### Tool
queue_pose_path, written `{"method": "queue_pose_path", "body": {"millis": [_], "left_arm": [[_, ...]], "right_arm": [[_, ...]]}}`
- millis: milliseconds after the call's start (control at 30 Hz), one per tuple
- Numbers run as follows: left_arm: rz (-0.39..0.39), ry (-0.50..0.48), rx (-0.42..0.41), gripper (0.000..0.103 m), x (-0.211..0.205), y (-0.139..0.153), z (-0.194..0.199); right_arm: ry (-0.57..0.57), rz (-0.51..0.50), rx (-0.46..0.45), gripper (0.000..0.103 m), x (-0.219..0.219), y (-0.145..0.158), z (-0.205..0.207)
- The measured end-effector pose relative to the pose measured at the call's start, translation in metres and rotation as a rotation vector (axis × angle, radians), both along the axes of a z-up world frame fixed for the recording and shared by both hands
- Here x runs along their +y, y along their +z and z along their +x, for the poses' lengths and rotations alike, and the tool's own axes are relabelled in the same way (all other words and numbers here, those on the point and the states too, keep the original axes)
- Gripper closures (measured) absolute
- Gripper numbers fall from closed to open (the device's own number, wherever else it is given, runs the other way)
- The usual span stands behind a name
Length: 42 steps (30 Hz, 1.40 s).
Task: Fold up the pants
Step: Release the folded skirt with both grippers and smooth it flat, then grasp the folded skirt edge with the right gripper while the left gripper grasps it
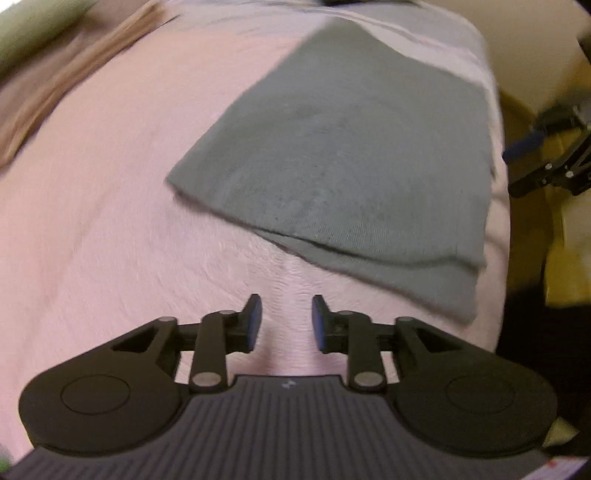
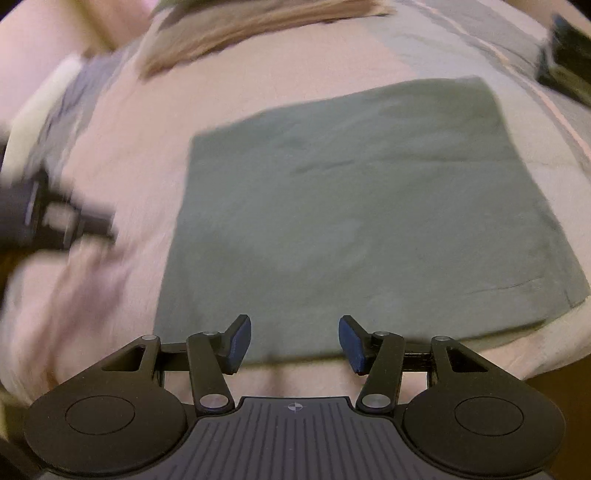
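Holding both tools above the bed, I have nothing gripped in either one. My left gripper (image 1: 287,321) hovers over bare pink sheet (image 1: 110,221), its blue-padded fingers a modest gap apart with only fabric showing between them. The folded grey pants (image 1: 343,155) lie ahead and to the right of it, a flat rectangle whose near edge shows stacked layers, close to but not touching the fingertips. My right gripper (image 2: 294,341) has its fingers spread wider and empty, poised just over the near edge of the pants (image 2: 354,214), which fill the view straight ahead of it. To that gripper's left the other tool appears as a dark blur over the sheet (image 2: 122,155). A tan cloth (image 2: 258,26) lies farther ahead, beyond the pants.
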State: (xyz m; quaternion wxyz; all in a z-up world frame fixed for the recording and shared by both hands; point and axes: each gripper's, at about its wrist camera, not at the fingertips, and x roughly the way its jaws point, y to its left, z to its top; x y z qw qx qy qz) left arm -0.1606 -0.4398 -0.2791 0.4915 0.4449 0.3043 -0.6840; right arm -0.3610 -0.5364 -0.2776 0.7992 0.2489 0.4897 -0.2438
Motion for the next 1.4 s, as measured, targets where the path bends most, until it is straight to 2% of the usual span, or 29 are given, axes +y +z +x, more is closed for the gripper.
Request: {"method": "queue_pose_path", "body": {"millis": [100, 167, 267, 433, 533, 667, 733, 900, 1100, 1133, 1200, 1267, 1300, 1367, 1400], "left_arm": [[-0.044, -0.147, -0.055, 0.071, 0.000, -0.005, -0.001], [-0.076, -0.232, -0.092, 0.063, 0.000, -0.012, -0.005], [-0.153, -0.423, -0.200, 0.057, 0.006, -0.028, -0.018], [-0.242, -0.701, -0.363, 0.051, 0.011, -0.058, -0.025], [-0.305, -0.810, -0.436, 0.048, 0.009, -0.068, -0.021], [-0.313, -0.865, -0.442, 0.044, -0.005, -0.082, -0.013], [-0.333, -0.893, -0.437, 0.040, -0.009, -0.085, -0.009], [-0.342, -0.906, -0.406, 0.039, -0.020, -0.088, -0.006], [-0.378, -0.935, -0.410, 0.039, -0.030, -0.086, -0.005], [-0.384, -0.941, -0.415, 0.039, -0.031, -0.086, -0.003], [-0.391, -0.948, -0.426, 0.039, -0.033, -0.087, -0.001], [-0.405, -0.967, -0.446, 0.039, -0.032, -0.087, 0.002], [-0.408, -0.982, -0.456, 0.039, -0.032, -0.088, 0.003], [-0.421, -1.009, -0.476, 0.039, -0.030, -0.089, 0.006], [-0.432, -1.023, -0.489, 0.039, -0.030, -0.090, 0.007]], "right_arm": [[0.123, -0.099, 0.048, 0.048, 0.036, -0.008, 0.016], [0.194, -0.163, 0.069, 0.040, 0.054, -0.016, 0.024], [0.289, -0.262, 0.077, 0.035, 0.084, -0.032, 0.028], [0.413, -0.384, 0.120, 0.034, 0.118, -0.057, 0.033], [0.436, -0.462, 0.158, 0.034, 0.131, -0.071, 0.038], [0.428, -0.551, 0.171, 0.034, 0.137, -0.086, 0.046], [0.459, -0.603, 0.187, 0.034, 0.142, -0.095, 0.053], [0.486, -0.673, 0.185, 0.034, 0.143, -0.107, 0.055], [0.432, -0.764, 0.236, 0.035, 0.138, -0.112, 0.051], [0.441, -0.774, 0.241, 0.036, 0.137, -0.115, 0.053], [0.470, -0.780, 0.245, 0.046, 0.137, -0.119, 0.058], [0.470, -0.752, 0.238, 0.066, 0.134, -0.114, 0.061], [0.460, -0.740, 0.228, 0.070, 0.133, -0.109, 0.062], [0.429, -0.731, 0.215, 0.092, 0.132, -0.094, 0.063], [0.405, -0.723, 0.207, 0.092, 0.132, -0.085, 0.062]]}}
